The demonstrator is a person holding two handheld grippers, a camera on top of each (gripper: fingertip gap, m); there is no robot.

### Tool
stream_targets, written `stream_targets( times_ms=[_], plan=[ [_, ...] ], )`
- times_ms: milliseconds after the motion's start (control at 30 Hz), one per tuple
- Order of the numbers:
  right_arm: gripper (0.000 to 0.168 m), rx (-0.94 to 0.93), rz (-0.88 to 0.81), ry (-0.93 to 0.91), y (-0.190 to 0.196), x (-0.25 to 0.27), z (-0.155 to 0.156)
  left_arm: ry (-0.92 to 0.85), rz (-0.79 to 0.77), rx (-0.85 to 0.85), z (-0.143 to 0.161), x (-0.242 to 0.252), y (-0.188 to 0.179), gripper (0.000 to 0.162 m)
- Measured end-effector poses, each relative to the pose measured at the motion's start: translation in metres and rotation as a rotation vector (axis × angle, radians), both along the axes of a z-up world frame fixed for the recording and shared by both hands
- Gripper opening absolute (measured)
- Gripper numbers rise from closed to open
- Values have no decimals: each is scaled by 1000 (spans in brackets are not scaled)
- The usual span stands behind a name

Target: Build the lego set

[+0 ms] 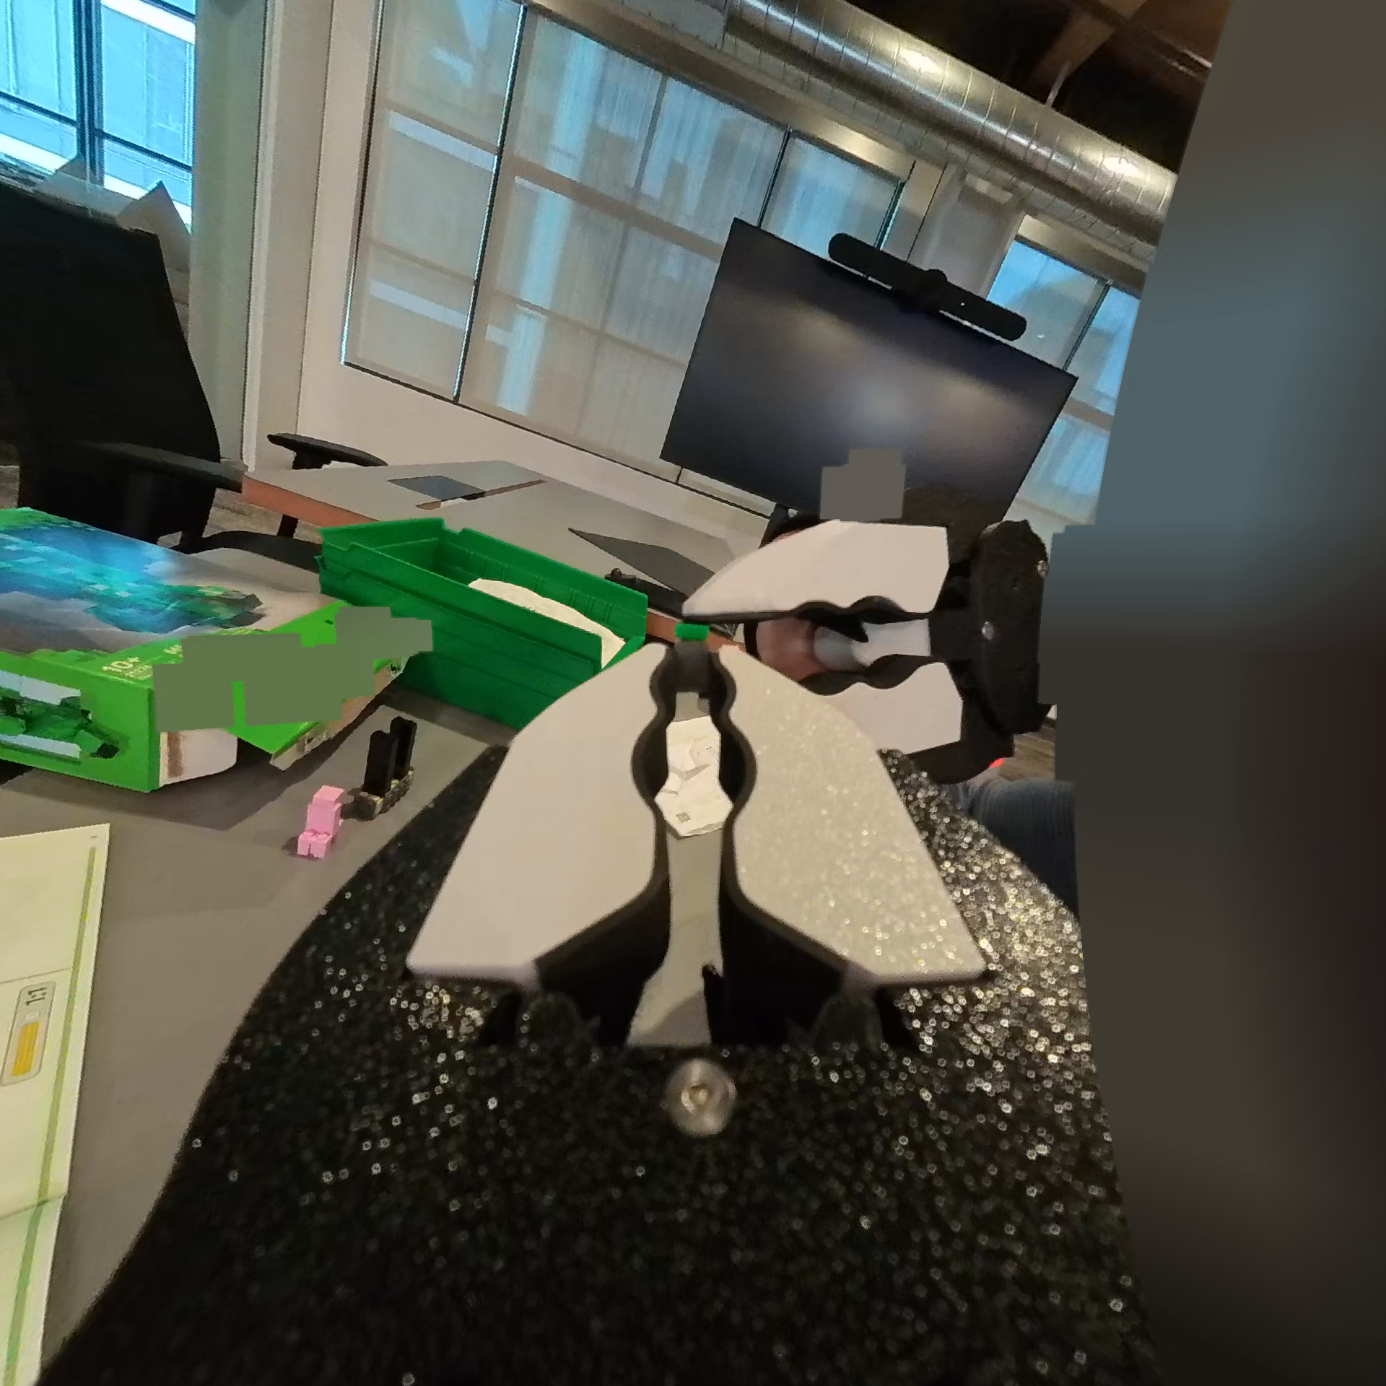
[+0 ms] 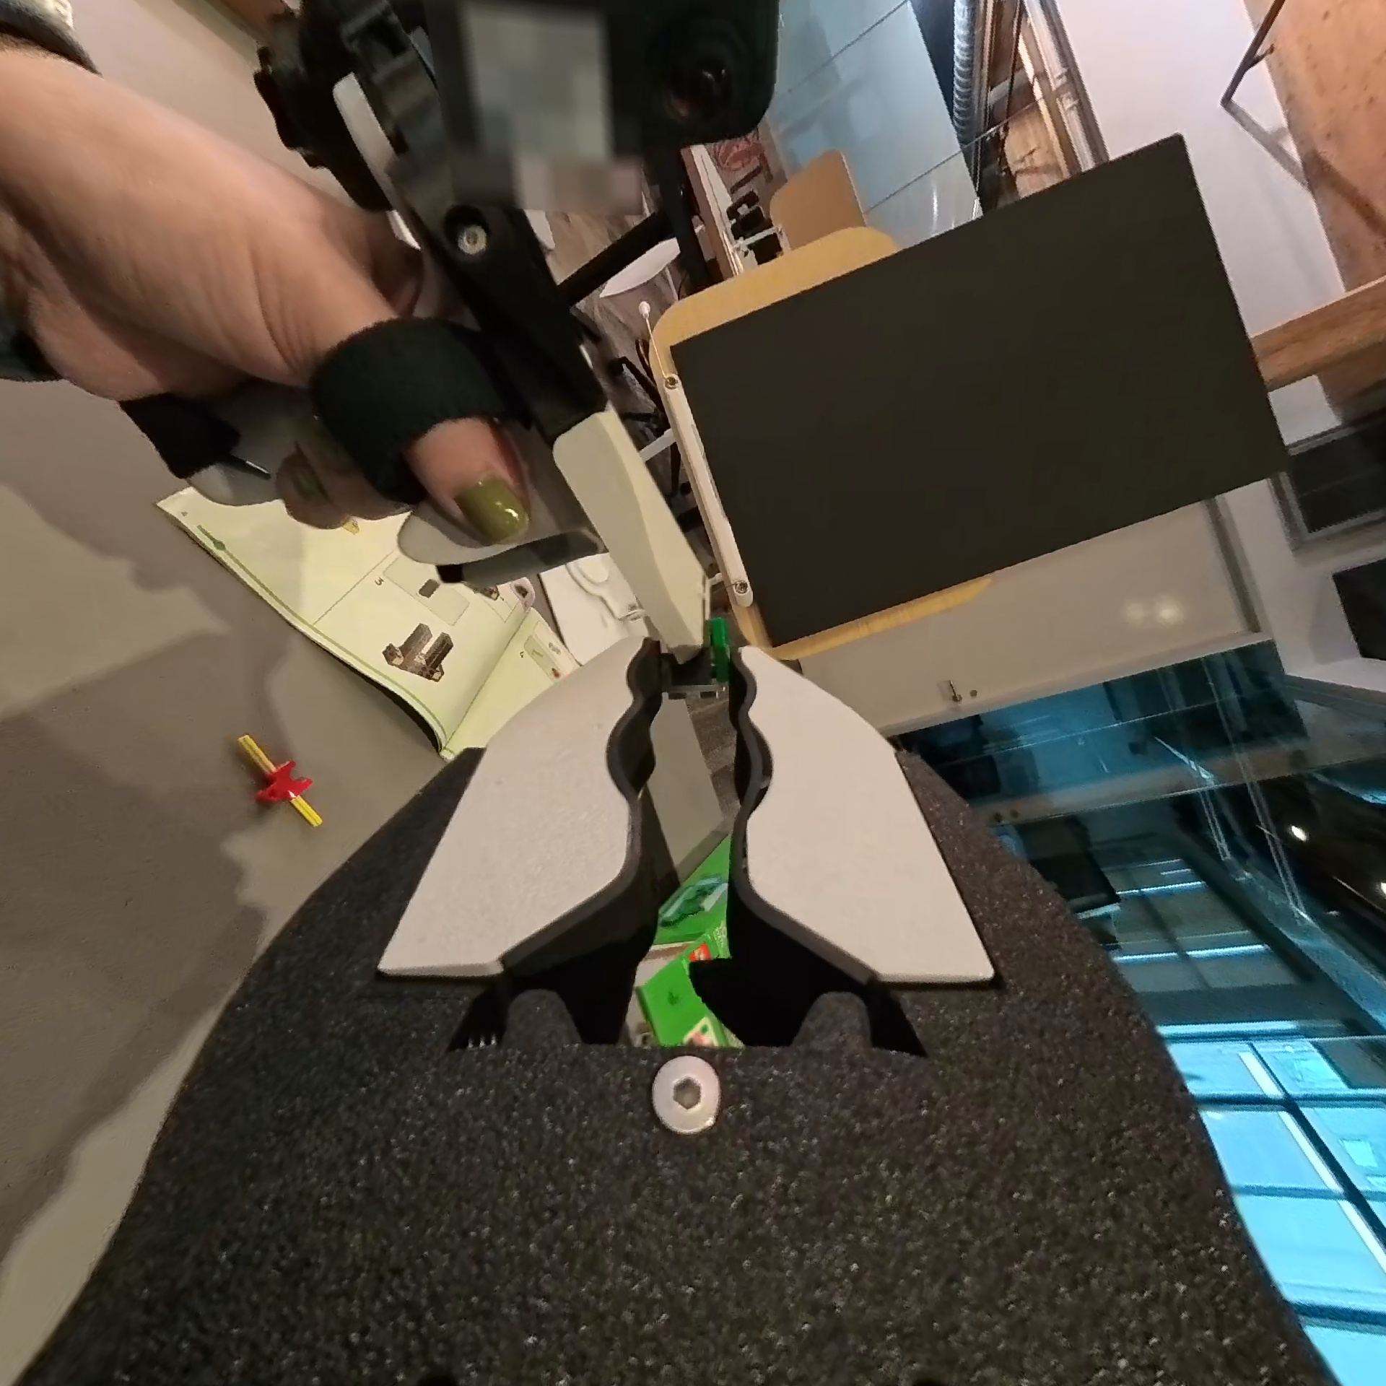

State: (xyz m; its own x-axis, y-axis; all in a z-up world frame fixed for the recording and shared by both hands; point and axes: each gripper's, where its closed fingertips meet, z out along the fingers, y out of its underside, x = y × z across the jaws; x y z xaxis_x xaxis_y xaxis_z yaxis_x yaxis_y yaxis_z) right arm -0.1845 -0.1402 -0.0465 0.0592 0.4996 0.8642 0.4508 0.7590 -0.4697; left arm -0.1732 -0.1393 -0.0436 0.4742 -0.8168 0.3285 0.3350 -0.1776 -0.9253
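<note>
My left gripper (image 1: 690,660) is shut on a small lego assembly (image 1: 690,636), a green piece on top of a dark part, held up above the grey table (image 1: 187,937). My right gripper (image 2: 694,664) comes in from the right in the left wrist view (image 1: 817,600), and its tips meet the same assembly. In the right wrist view the green piece (image 2: 718,641) and a grey plate (image 2: 694,691) sit between my right fingers, which are narrowly apart. The left gripper's fingertip (image 2: 679,637) is also pinched there.
A green lego box (image 1: 112,675) and a green bin (image 1: 480,600) stand at the back left. A pink figure (image 1: 322,821) and a small black build (image 1: 386,772) lie near them. The instruction booklet (image 2: 360,600) and a red-and-yellow piece (image 2: 281,780) lie on the table. Both grippers' tips are close together, under 4 cm apart.
</note>
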Motion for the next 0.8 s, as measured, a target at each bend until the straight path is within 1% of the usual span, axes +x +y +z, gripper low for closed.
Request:
stream_targets(
  times_ms=[33, 300, 533, 633, 800],
  plan=[
    [17, 0, -1, -10, 0, 0, -1, 9, 1, 1, -1, 0, 0, 8],
    [17, -91, 42, -64, -1, 5, -4, 74, 4, 31, -4, 4, -2, 9],
    [18, -141, 60, -34, -1, 5, -5, 58, -12, 18, -5, 5, -1, 8],
    [18, -110, 53, -26, 1, 5, -7, 79, 9, 16, -7, 5, 1, 8],
    [17, -5, 16, -45, 2, 4, -9, 136, 49, 30, -10, 5, 3, 8]
  ],
)
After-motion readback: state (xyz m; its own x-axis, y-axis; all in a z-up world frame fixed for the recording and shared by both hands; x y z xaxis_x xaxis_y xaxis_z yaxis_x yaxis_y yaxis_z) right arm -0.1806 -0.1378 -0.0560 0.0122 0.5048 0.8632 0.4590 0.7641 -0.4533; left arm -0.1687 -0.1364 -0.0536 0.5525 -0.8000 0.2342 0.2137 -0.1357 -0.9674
